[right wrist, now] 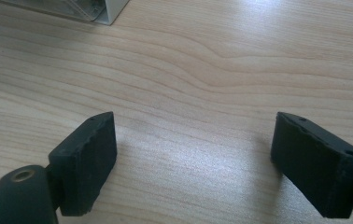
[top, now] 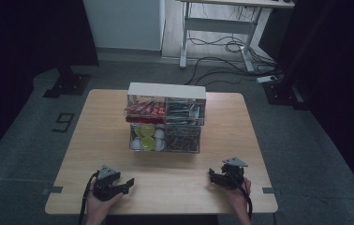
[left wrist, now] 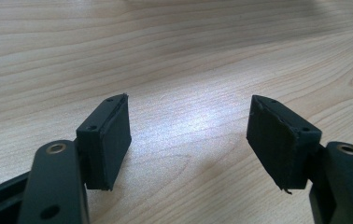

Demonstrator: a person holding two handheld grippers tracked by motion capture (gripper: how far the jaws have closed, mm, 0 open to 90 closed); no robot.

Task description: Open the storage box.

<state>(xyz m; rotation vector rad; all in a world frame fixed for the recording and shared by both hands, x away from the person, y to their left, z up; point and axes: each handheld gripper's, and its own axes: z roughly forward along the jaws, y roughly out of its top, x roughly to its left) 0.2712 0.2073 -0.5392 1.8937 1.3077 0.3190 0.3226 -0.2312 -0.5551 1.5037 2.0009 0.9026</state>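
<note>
The clear four-compartment organizer [top: 166,119] stands at the middle of the table [top: 95,122], well apart from both tools, which rest near the near edge. It lies ahead of each: forward and to the right of the left tool [top: 127,183], forward and to the left of the right tool [top: 211,176]. Both sit about equally far off. The organizer's long axis runs parallel to the near edge, its open fronts facing the person. Both tools are released, jaws spread wide over bare wood, grasping nothing. In the right gripper view the organizer's corner [right wrist: 101,10] shows near the top left.
</note>
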